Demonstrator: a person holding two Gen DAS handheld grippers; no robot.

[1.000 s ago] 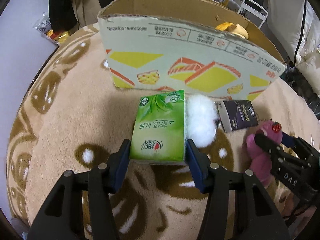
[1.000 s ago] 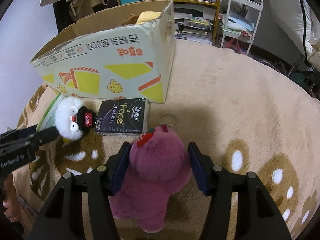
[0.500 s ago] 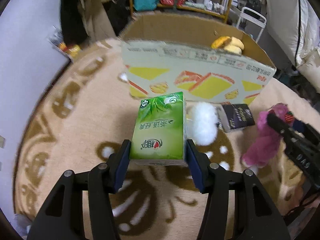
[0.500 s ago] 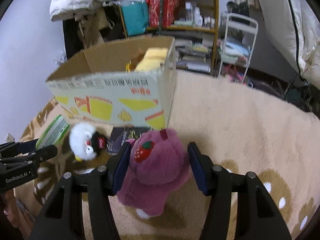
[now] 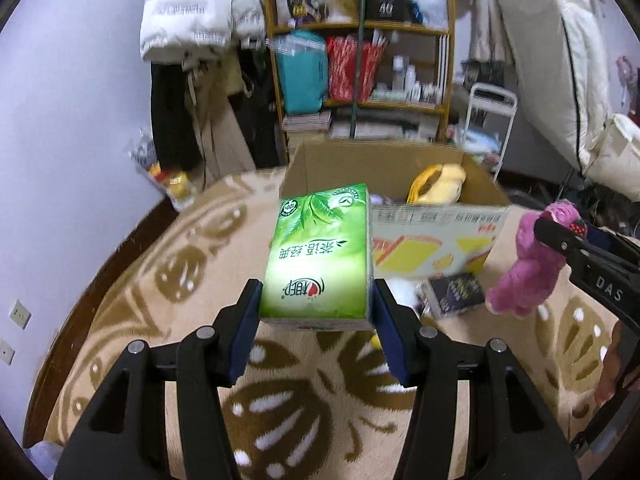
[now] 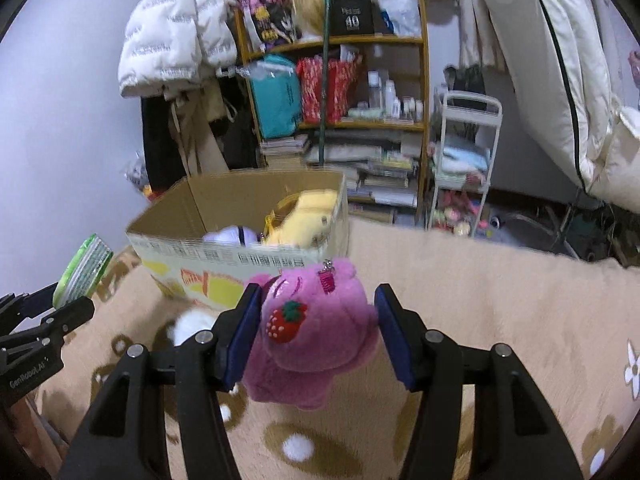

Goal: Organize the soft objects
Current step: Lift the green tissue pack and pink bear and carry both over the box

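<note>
Green tissue pack clamped in left gripper jaws, long axis pointing ahead toward cardboard box. Pink plush squeezed in right gripper jaws, box opening ahead-left, below.

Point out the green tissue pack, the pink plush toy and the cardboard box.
green tissue pack [image 5: 320, 256], left wrist view, middle of its printed top face.
pink plush toy [image 6: 320, 344], right wrist view, middle of its body.
cardboard box [image 6: 224, 264], right wrist view, printed front wall.
</note>
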